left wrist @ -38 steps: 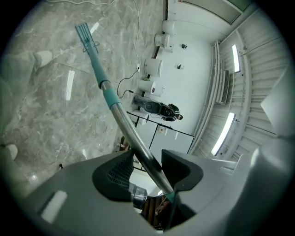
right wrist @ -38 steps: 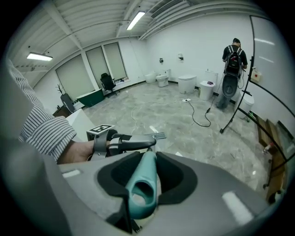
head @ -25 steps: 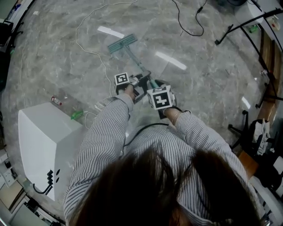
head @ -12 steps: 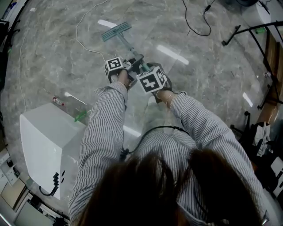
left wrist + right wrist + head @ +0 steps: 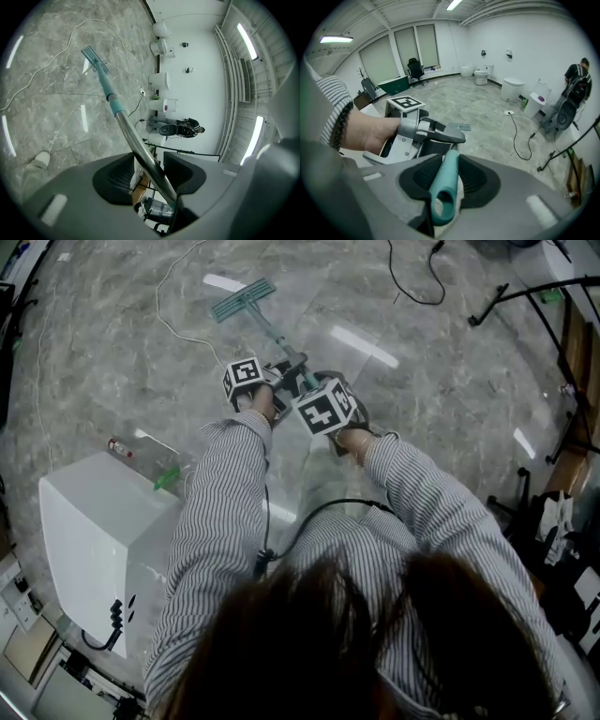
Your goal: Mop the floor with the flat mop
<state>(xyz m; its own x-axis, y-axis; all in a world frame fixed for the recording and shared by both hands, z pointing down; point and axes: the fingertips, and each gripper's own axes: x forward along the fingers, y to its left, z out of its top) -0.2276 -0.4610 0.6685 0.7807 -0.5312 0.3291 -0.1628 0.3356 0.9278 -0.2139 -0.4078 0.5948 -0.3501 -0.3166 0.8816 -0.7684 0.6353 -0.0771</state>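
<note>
Far left, head view: white cabinet (image 5: 94, 531); a small bottle (image 5: 119, 448) and a small green object (image 5: 166, 480) lie on the marble floor (image 5: 441, 399) just beside it. A white cable (image 5: 173, 329) loops across the floor and passes near the mop head's left side.

Flat mop head (image 5: 243, 299) sits flat on the floor, well ahead of the person. Its pole (image 5: 274, 337) slants back to both tools.

Left tool (image 5: 149, 171): jaws closed on the steel part of the pole. Right tool (image 5: 444, 183): jaws clamped on the teal handle end (image 5: 442, 197), the part with the hanging hole. The two tools sit just beside each other.

Judgement: a mopping stroke is in hand.
- Press down through the left tool so the head stays flat
- Steer with the right tool, no twisting, as the smooth steel may slip in the jaws
- Sweep in overlapping lanes
- Keep the head off the white cable, which could snag or drag

Right side: black cable (image 5: 412, 282) and black stand legs (image 5: 525, 301) are well apart from the head; leave a margin there
</note>
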